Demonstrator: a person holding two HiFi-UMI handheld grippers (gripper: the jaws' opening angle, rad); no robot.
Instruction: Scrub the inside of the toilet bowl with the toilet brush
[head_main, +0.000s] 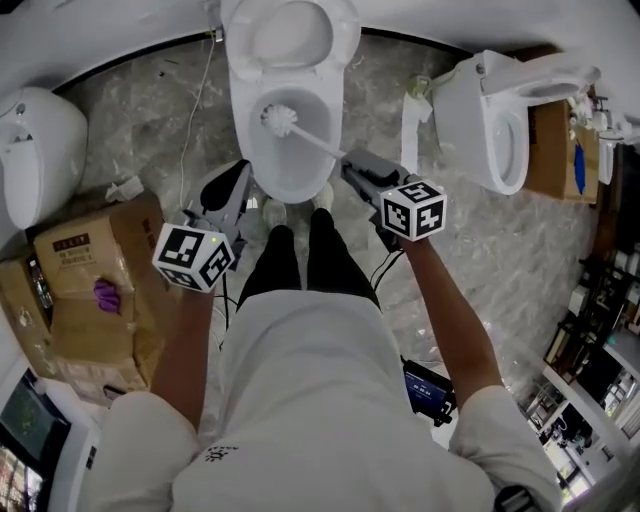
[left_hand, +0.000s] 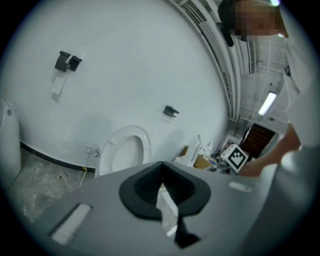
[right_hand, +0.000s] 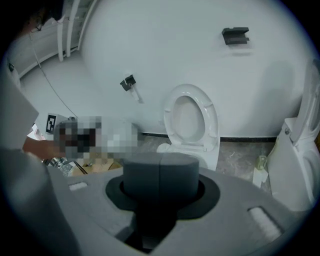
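A white toilet (head_main: 290, 90) stands at the top middle of the head view, lid up. The toilet brush's white head (head_main: 278, 118) rests inside the bowl, and its thin white handle (head_main: 322, 144) slants down-right into my right gripper (head_main: 350, 163), which is shut on it. My left gripper (head_main: 234, 190) hangs left of the bowl's front, jaws together with nothing in them. The left gripper view shows its pads (left_hand: 161, 182) meeting in front of the raised seat (left_hand: 125, 150). In the right gripper view the closed jaws (right_hand: 160, 172) hide the handle below the toilet (right_hand: 190, 120).
A second toilet (head_main: 495, 120) stands to the right and a white fixture (head_main: 40, 150) to the left. Cardboard boxes (head_main: 95, 290) sit on the marble floor at left. The person's legs (head_main: 300, 260) stand right before the bowl. Shelves (head_main: 590, 370) fill the lower right.
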